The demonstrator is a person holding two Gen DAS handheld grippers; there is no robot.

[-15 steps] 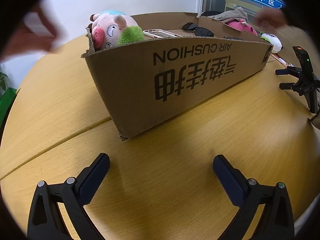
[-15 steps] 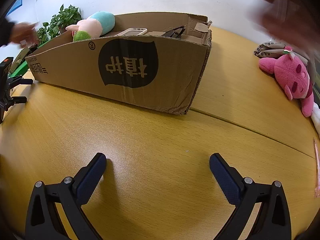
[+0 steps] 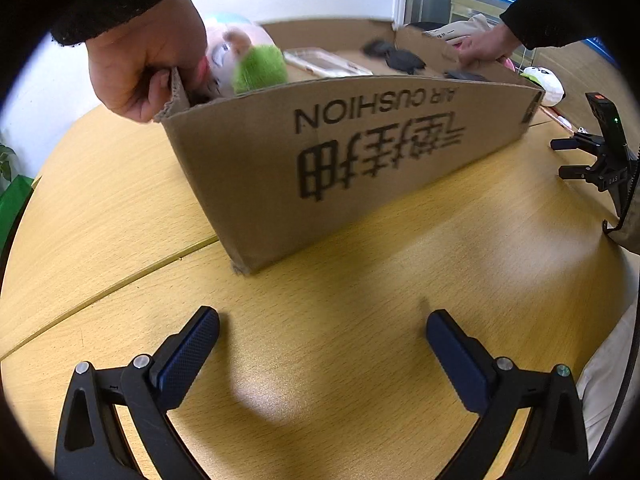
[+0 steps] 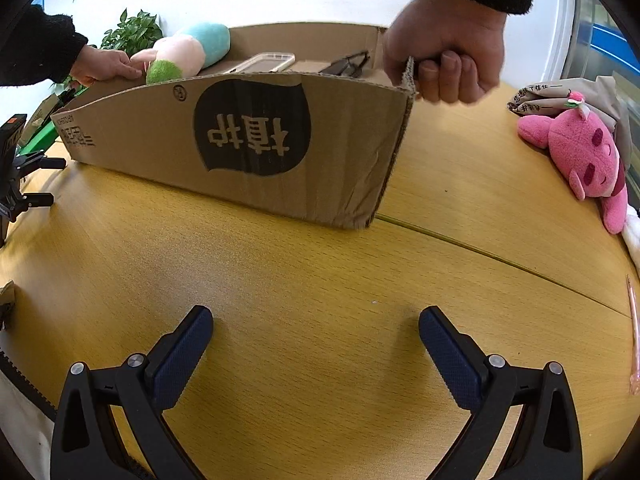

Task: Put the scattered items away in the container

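Partly done: pink plush pig (image 3: pixel 234 54), clear phone case (image 3: pixel 326 63) already inside brown cardboard box (image 3: pixel 360 148) on yellow wooden table (image 4: pixel 320 272); pink plush bear (image 4: pixel 580 152) left out. Fingers (image 3: pixel 188 356) of both grippers spread wide, empty.

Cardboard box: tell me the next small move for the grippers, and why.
Probably hold both grippers where they are. Two bare hands grip the cardboard box at its end walls, so it may shift. The left gripper and right gripper stand open and empty over the table; the pink plush can wait.
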